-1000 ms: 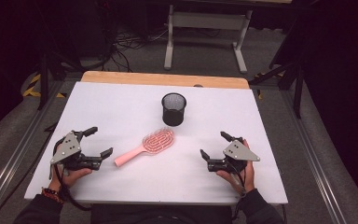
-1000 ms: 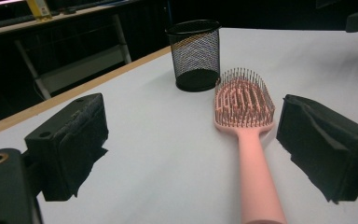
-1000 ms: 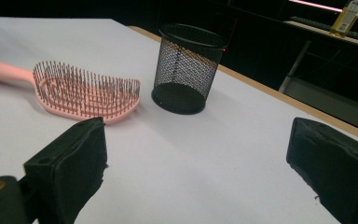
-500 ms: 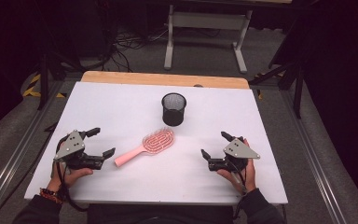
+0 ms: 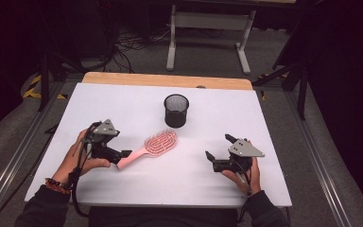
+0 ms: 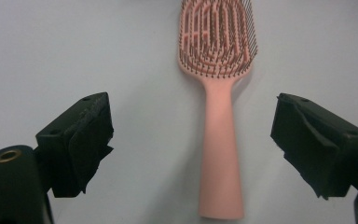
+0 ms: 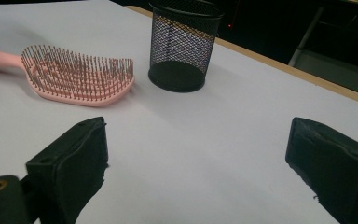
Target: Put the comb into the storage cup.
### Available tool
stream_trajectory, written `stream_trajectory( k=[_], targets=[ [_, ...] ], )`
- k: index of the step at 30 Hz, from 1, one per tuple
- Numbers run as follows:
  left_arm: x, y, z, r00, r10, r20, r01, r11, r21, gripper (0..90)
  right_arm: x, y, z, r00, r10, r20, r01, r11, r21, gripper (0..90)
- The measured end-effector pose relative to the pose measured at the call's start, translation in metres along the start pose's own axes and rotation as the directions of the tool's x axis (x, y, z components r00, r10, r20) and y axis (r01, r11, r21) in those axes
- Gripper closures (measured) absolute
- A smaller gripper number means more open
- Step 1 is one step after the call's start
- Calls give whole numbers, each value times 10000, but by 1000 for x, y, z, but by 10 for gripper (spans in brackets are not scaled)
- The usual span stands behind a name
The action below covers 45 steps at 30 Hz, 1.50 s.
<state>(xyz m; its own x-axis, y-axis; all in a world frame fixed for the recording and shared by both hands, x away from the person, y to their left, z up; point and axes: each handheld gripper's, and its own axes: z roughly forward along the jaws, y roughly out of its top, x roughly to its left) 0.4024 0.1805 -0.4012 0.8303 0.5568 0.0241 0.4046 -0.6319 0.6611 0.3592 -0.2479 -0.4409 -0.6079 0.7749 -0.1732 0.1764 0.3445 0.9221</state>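
Observation:
A pink hairbrush (image 5: 159,143) lies bristles up on the white table (image 5: 246,118), its handle pointing toward my left gripper (image 5: 118,146). In the left gripper view the handle (image 6: 220,154) runs between the two wide-apart jaws of the left gripper (image 6: 193,123); neither pad touches it. Those jaws have just been closing a little. My right gripper (image 5: 217,146) rests at the front right, open with nothing between its jaws. In the right gripper view the right gripper (image 7: 196,154) faces the brush head (image 7: 79,77) and a black mesh cup (image 7: 182,46).
The mesh cup (image 5: 176,109) stands upright behind the brush, near the table's middle. A wooden strip (image 5: 165,80) borders the far edge. Beyond it are a metal stand and cables on the floor. Bare table surface lies between the two hands.
My left hand has moved right and a little up, bringing its jaws around the brush handle's end. The right hand and the brush have not moved.

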Motion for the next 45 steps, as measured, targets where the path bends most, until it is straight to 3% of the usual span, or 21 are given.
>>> stream_trajectory(
  k=[4,5,6,11,17,18,20,21,24,26,29,36,41,43,45],
  targets=[
    [-2,16,14,10000,-38,69,32,9962,875,137,-1,-1,1,10000,6,-57,-5,9999,135,65],
    [-2,16,14,10000,-38,69,32,9962,875,137,-1,-1,1,10000,17,-42,-17,9999,152,66],
    [-4,21,23,10000,21,39,-26,9899,1417,138,-2,-1,1,10000,11,-15,-11,9999,143,66],
    [-6,29,43,9987,120,488,-237,9682,2491,154,-3,-1,0,9999,124,-100,-122,9998,139,66],
    [-3,43,64,9961,161,867,-440,9430,3298,196,-5,-2,1,9996,186,-220,-181,9997,192,64],
    [-3,43,64,9961,161,867,-440,9430,3298,196,-5,-2,1,9996,186,-220,-181,9997,192,64],
    [-1,47,72,9955,115,937,-455,9282,3693,202,-5,-5,4,9993,159,-329,-148,9993,335,62],
    [-1,47,72,9955,115,937,-455,9282,3693,209,-5,-5,4,9993,159,-329,-148,9993,335,62],
    [-2,49,82,9950,150,991,-546,9103,4102,251,-7,-7,6,9992,209,-343,-194,9988,444,62],
    [-4,49,86,9925,341,1170,-841,8869,4543,325,-7,-7,7,9990,251,-363,-234,9987,458,63],
    [-5,52,87,9928,584,1049,-1008,8796,4648,373,-8,-8,9,9980,353,-528,-324,9980,547,66],
    [-4,60,92,9930,588,1027,-1024,8622,4961,417,-6,-9,11,9977,249,-634,-208,9977,646,69],
    [-4,59,91,9950,442,899,-827,8687,4883,456,-5,-9,11,9970,245,-736,-188,9968,771,71],
    [-3,58,89,9958,400,829,-749,8753,4777,524,-5,-9,11,9973,203,-705,-146,9967,796,73],
    [-3,58,88,9962,368,785,-700,8757,4778,623,-4,-9,11,9972,205,-718,-148,9967,796,73]
  ],
)
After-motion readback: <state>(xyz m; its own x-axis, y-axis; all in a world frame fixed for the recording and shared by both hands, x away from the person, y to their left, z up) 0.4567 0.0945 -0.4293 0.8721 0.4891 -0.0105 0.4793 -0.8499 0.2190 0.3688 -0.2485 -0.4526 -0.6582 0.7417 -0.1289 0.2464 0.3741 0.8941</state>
